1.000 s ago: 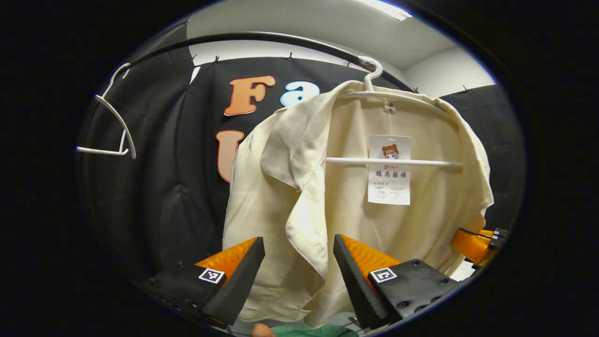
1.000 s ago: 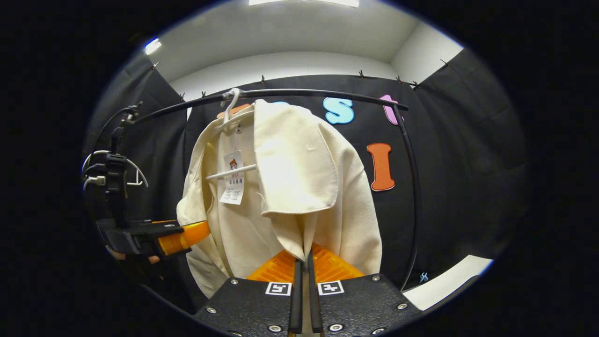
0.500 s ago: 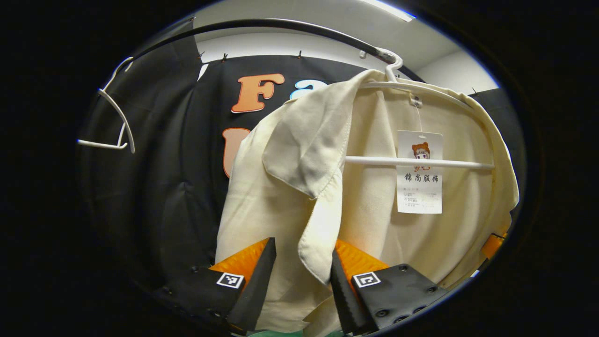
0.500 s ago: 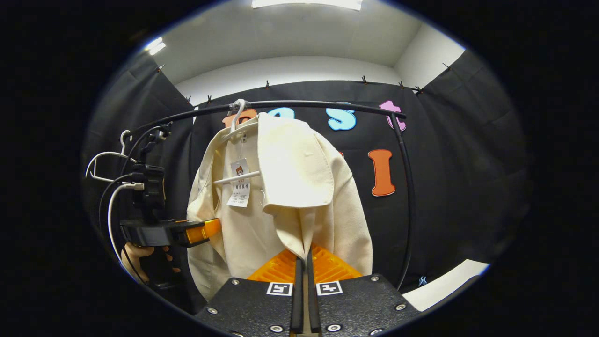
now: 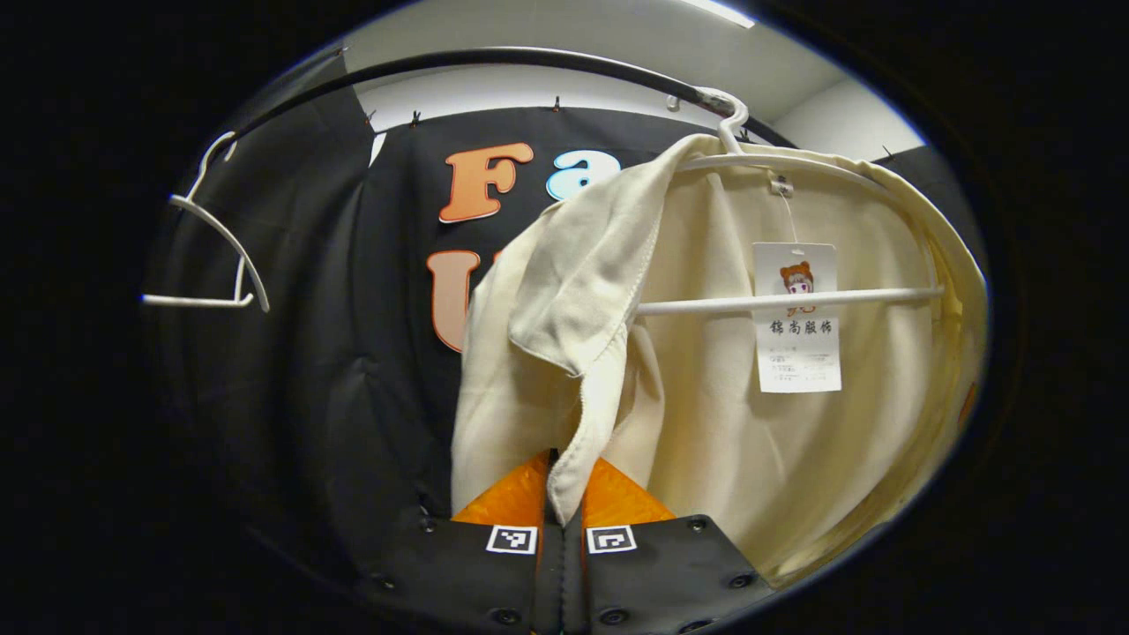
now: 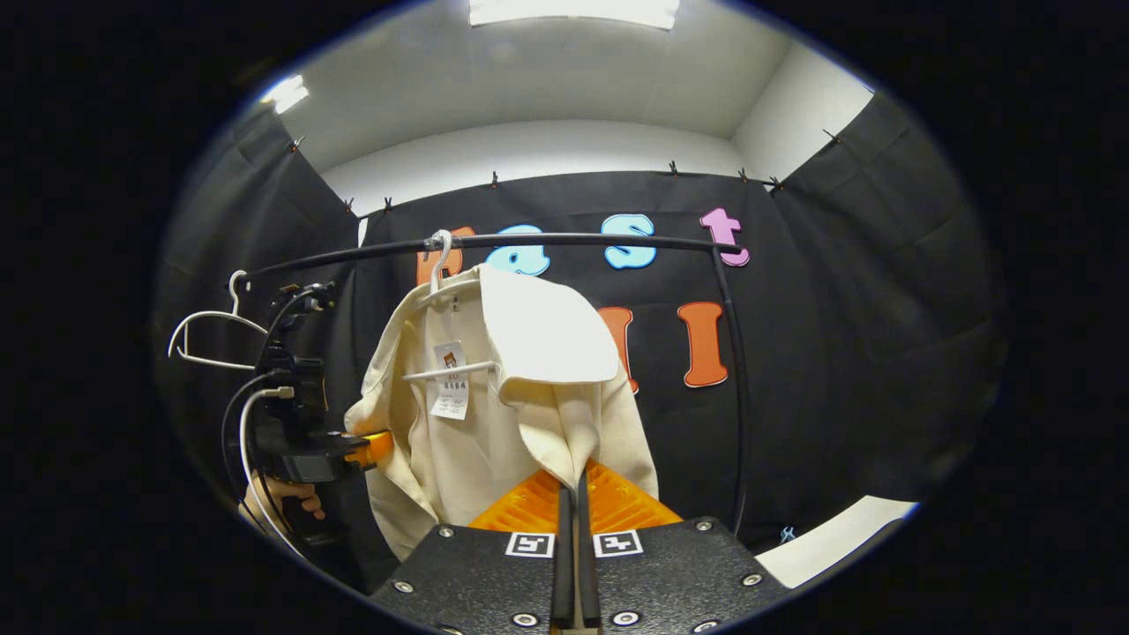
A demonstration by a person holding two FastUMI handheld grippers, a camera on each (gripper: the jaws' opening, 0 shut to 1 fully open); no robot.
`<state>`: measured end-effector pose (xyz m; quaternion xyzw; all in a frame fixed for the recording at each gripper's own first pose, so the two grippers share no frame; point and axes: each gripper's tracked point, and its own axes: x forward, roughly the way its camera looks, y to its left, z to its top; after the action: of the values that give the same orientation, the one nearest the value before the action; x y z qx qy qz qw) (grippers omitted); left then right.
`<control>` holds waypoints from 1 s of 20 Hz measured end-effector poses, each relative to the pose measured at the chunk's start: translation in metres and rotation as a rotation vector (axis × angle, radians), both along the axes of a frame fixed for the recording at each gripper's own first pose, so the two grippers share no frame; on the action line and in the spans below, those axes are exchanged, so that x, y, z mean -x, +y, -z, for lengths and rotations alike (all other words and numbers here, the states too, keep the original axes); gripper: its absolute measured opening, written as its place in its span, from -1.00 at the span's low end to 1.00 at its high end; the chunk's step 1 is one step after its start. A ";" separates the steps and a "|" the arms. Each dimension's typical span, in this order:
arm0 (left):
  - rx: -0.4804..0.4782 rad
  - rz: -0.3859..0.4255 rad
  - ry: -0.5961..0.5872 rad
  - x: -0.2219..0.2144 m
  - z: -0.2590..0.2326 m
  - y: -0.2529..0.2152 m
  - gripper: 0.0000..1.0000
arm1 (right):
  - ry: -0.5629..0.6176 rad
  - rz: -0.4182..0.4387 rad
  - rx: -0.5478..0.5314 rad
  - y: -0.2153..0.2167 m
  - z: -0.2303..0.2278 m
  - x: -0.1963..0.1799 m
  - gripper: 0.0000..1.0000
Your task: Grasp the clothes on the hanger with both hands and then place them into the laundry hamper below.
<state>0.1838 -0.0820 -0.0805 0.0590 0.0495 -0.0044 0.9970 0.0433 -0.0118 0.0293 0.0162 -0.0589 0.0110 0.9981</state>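
A cream shirt (image 5: 750, 423) hangs open on a white hanger (image 5: 794, 302) hooked over the black rail (image 5: 494, 60); a paper tag (image 5: 798, 317) dangles inside it. My left gripper (image 5: 563, 507) is shut on the shirt's front edge, which runs down between its fingers. In the right gripper view the same shirt (image 6: 494, 414) hangs from the hanger (image 6: 441, 256), and my right gripper (image 6: 571, 494) is shut on the other front flap. The left gripper (image 6: 340, 450), held by a hand (image 6: 282, 503), presses at the shirt's left edge.
An empty white hanger (image 5: 216, 256) hangs at the rail's left end and shows as the empty hanger (image 6: 207, 331) in the right gripper view. The rail's black upright (image 6: 732, 397) stands right of the shirt. A pale floor strip (image 6: 838, 538) lies at the lower right.
My left gripper has gone from wide open around the shirt's front edge to shut on it. My right gripper stayed shut and drew back from the rail, so the shirt looks smaller.
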 end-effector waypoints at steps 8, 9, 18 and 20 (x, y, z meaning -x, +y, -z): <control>-0.025 -0.080 -0.112 0.012 -0.076 0.050 -0.87 | -0.071 0.083 -0.009 -0.036 -0.058 0.000 -0.97; -0.026 -0.089 -0.126 0.016 -0.085 0.059 -0.87 | -0.074 0.092 -0.012 -0.041 -0.062 -0.002 -0.97; -0.070 -0.145 -0.197 0.027 -0.139 0.098 -0.87 | -0.070 0.154 -0.064 -0.089 -0.075 -0.012 -0.99; -0.058 -0.147 -0.188 0.025 -0.142 0.103 -0.87 | -0.056 0.157 -0.065 -0.096 -0.072 -0.021 -0.99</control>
<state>0.1583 0.0210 0.0611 0.0842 -0.0400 0.0757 0.9928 0.0645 -0.1079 0.1011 0.0437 -0.0883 -0.0687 0.9928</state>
